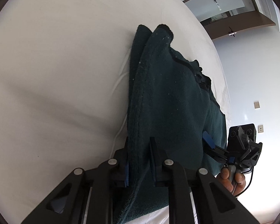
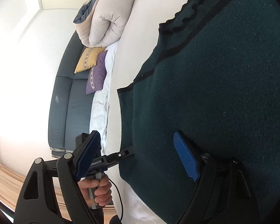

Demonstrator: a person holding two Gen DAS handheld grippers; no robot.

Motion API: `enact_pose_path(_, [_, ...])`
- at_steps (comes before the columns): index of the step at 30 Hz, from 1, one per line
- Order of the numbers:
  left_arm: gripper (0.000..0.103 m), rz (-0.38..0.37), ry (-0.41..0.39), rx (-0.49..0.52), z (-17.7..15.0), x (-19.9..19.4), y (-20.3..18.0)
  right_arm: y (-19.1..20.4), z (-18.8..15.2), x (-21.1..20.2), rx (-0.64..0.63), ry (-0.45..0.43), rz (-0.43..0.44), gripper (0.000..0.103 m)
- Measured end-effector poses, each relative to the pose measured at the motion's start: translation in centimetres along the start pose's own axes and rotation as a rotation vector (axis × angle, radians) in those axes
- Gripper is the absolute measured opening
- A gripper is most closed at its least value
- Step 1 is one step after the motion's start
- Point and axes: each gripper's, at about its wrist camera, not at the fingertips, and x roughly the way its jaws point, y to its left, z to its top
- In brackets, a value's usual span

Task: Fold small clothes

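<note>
A dark green knitted sweater [image 1: 169, 97] with black trim lies on a white bed; it fills the right of the right wrist view [image 2: 224, 93]. My left gripper [image 1: 140, 160] is shut on a folded edge of the sweater, the cloth bunched between its blue pads. My right gripper [image 2: 138, 156] is open, its jaws wide apart. One blue pad [image 2: 185, 156] rests on the sweater; the other pad [image 2: 87, 155] is off the cloth's edge. The right gripper also shows in the left wrist view [image 1: 212, 145], at the sweater's right side.
The white bed sheet [image 1: 56, 74] spreads left of the sweater. A folded duvet [image 2: 106, 18], a yellow cushion [image 2: 87, 59] and a purple cushion [image 2: 97, 74] lie by a blue sofa [image 2: 71, 112] beyond the bed. A wall [image 1: 252, 74] stands past the bed's edge.
</note>
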Motion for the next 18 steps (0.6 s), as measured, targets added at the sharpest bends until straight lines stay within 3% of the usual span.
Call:
enact_pose_path(7, [0.015, -0.044, -0.06, 0.008, -0.2, -1.9, -2.4, -0.2, -0.2, -1.3, 0.015, -0.023, 0.041, 0.081])
enact_pose_path(12, [0.015, -0.07, -0.099, 0.106, -0.6, -3.0, -8.7, -1.0, 0.1, -4.3, 0.043, -0.061, 0.102, 0.081])
enact_pose_path(18, [0.015, -0.128, -0.089, 0.226, -1.9, -0.7, -16.9, -2.6, 1.1, -8.9, 0.094, -0.093, 0.192, 0.083])
